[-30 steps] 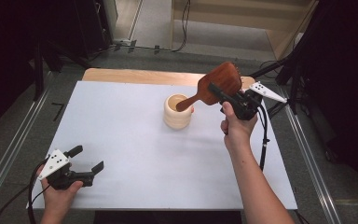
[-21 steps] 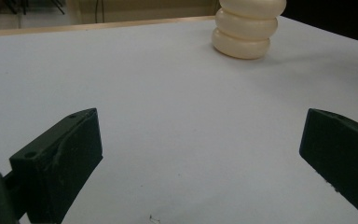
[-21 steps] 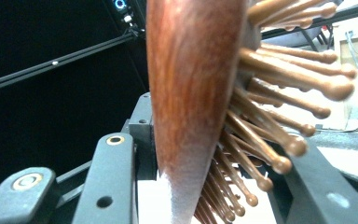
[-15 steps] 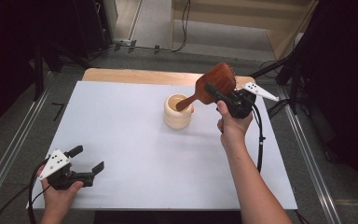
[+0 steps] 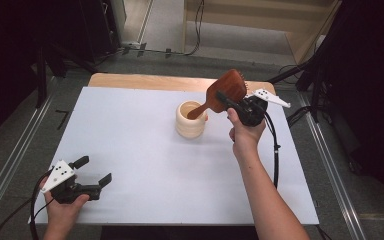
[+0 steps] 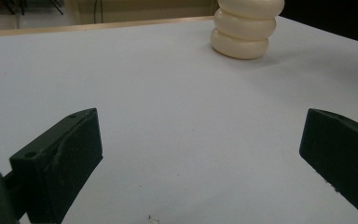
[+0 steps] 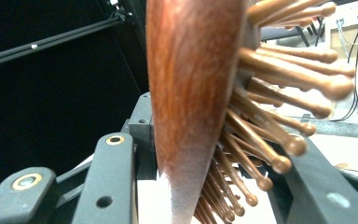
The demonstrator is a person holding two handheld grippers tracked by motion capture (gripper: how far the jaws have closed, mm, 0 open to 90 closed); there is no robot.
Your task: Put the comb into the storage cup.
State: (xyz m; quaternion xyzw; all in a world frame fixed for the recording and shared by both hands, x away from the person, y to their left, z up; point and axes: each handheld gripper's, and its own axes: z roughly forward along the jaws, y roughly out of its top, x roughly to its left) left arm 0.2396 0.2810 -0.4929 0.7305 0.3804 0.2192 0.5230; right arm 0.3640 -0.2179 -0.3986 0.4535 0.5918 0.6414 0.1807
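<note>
The white table [image 5: 145, 150] is lit evenly from above in the high view, while the surroundings are left dark. Only soft, short shadows are cast beside the cup [image 5: 190, 120]. In the right gripper view, the brush [image 7: 191, 93] is rendered soft and blurred at close range. The cup is shown slightly unsharp in the left gripper view

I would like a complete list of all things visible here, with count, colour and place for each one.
hairbrush: 1, reddish-brown wood with wooden pins, tilted, handle end in the holder, head clamped in the right gripper
holder: 1, cream, ribbed, upright on the board, right of centre
board: 1, white, covering the table
table: 1, light wood, far edge showing
left gripper: 1, black, open, near left corner
right gripper: 1, black, shut on the hairbrush
forearms: 2, entering from below
</note>
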